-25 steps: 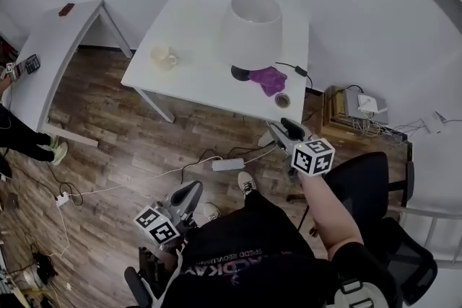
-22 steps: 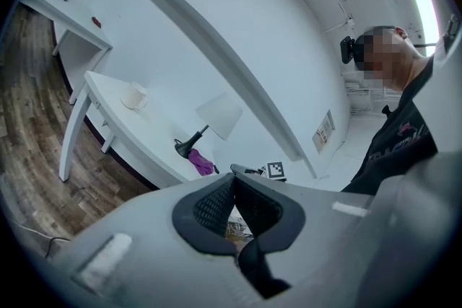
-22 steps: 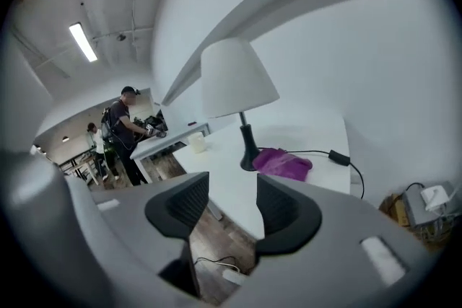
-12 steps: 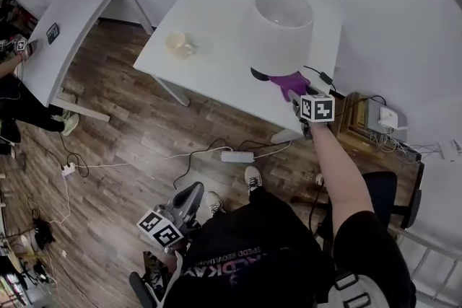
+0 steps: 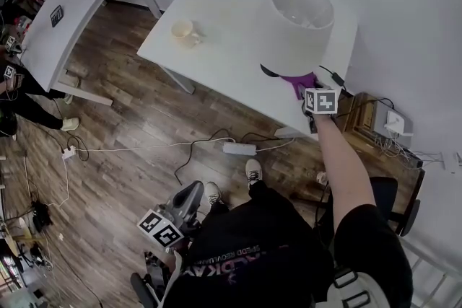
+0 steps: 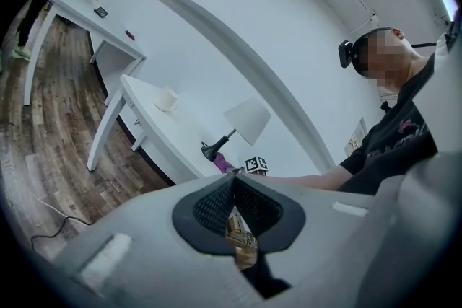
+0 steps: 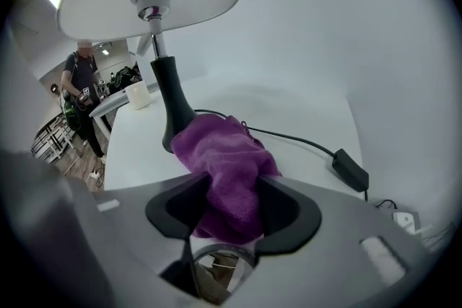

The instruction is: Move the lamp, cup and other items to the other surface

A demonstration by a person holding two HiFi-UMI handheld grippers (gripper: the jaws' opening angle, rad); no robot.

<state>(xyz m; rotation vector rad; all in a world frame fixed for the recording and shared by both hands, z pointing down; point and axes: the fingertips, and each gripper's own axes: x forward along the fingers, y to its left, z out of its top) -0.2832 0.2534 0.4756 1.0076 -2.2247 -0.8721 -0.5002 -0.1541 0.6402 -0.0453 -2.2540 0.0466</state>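
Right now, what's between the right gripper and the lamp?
A purple cloth: the right gripper view shows it bunched against the lamp and reaching between the jaws of the right gripper, which have just been opening.

Lamp (image 5: 296, 25), cup (image 5: 182, 29), cloth (image 5: 297, 83) on tbl (image 5: 231, 18).

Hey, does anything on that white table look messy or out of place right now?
The purple cloth lies crumpled in a heap against the base of the lamp, near the edge of the table. The lamp and the cup stand upright, and nothing looks spilled.
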